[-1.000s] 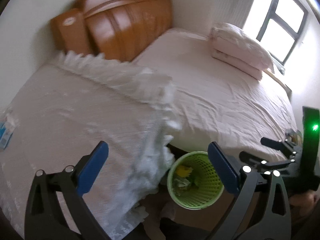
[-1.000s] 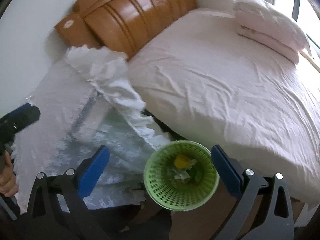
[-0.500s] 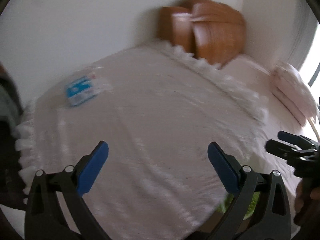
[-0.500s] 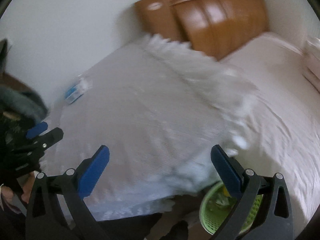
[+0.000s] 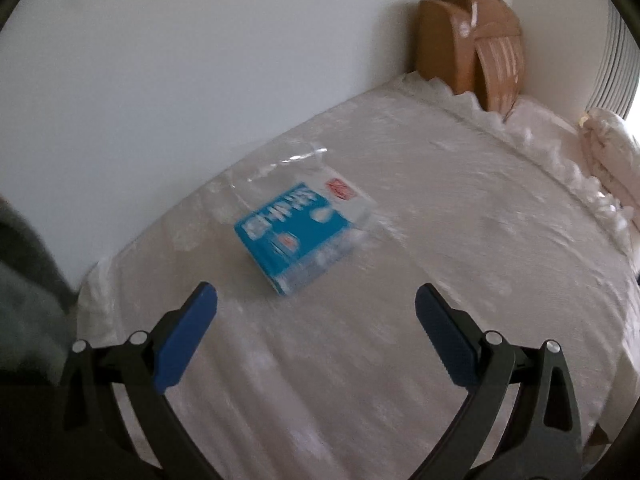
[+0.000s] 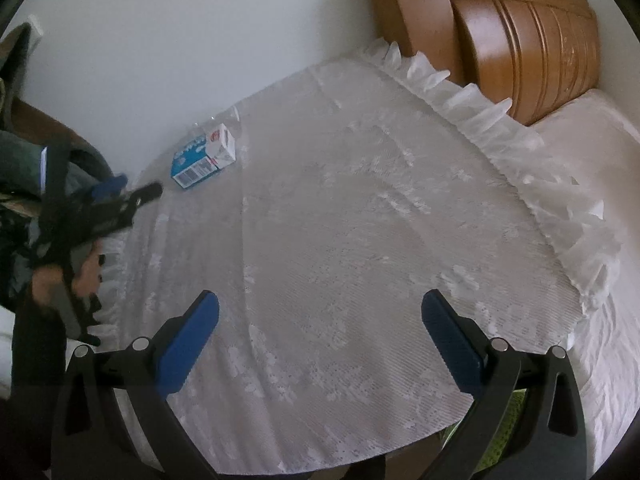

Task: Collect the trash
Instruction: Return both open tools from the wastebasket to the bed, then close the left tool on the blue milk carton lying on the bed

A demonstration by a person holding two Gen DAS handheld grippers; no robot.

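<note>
White lace cloth (image 6: 360,240) is covering the broad surface that is filling both views, with a wooden headboard (image 6: 532,48) and pale bed sheet (image 6: 600,152) sitting beyond its frilled edge, and a sliver of green basket (image 6: 504,432) is peeking out below the cloth's near edge in the right wrist view. Judging by what is lying there now, the collecting is only partly done at best: a blue and white carton (image 5: 296,224) is still lying on its side on the cloth, near the wall, with a bit of clear plastic wrap (image 5: 280,164) resting just behind it, and neither is being gripped. The left gripper (image 5: 316,312) is hovering above the cloth with its blue pads spread wide and nothing between them, and the carton is sitting just ahead of it, roughly centred between the two fingers but not yet inside them. The right gripper (image 6: 320,320) is likewise gaping wide and carrying nothing, and from its camera the carton (image 6: 202,156) is lying well away to the far left, with the left gripper (image 6: 136,188) pointing toward it. Closing on the carton and carrying it to the basket is seemingly what is remaining.
</note>
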